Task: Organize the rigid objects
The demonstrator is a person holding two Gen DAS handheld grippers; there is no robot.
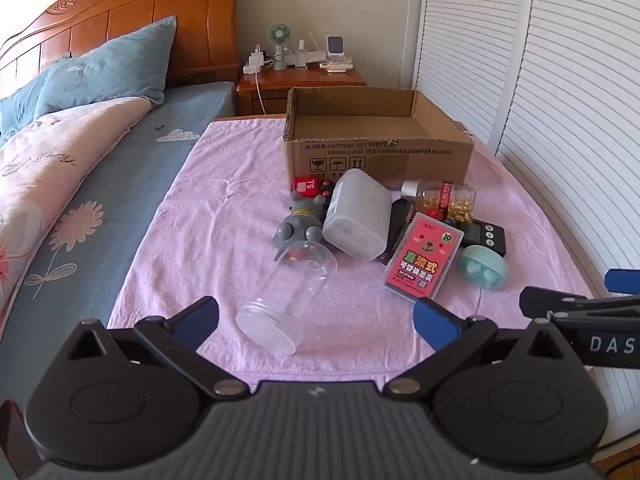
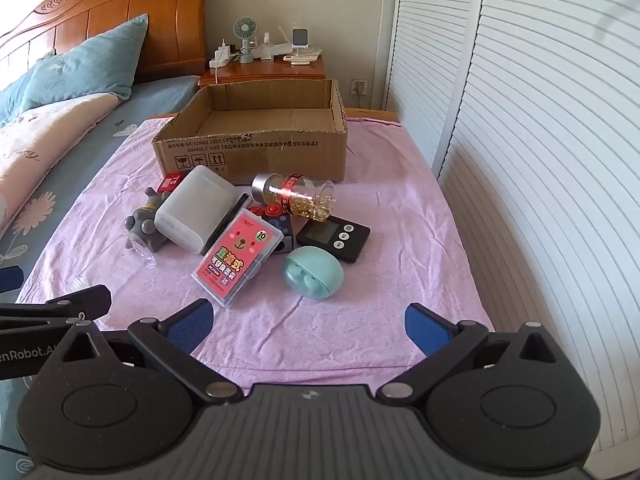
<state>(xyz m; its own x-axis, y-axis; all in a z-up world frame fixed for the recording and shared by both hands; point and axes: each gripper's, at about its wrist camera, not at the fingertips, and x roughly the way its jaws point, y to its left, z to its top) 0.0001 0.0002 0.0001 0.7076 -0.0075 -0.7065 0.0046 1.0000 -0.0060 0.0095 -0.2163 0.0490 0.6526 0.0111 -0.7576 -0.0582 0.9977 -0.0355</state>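
Note:
An open cardboard box (image 1: pixel 376 156) (image 2: pixel 256 148) stands at the back of a pink cloth. In front of it lies a pile: a clear plastic cup (image 1: pixel 286 300) on its side, a grey toy (image 1: pixel 298 224) (image 2: pixel 146 226), a white case (image 1: pixel 358 220) (image 2: pixel 192 216), a pink card box (image 1: pixel 424 258) (image 2: pixel 238 258), a jar of gold bits (image 1: pixel 444 198) (image 2: pixel 296 196), a black timer (image 2: pixel 334 238) and a teal round case (image 1: pixel 482 268) (image 2: pixel 314 274). My left gripper (image 1: pixel 316 320) is open just before the cup. My right gripper (image 2: pixel 308 328) is open, short of the teal case.
A bed with blue pillows (image 1: pixel 108 64) lies to the left. A nightstand (image 1: pixel 300 80) with a fan and chargers stands behind the box. White louvred doors (image 2: pixel 520 120) run along the right side. The right gripper's body (image 1: pixel 580 308) shows at the left view's right edge.

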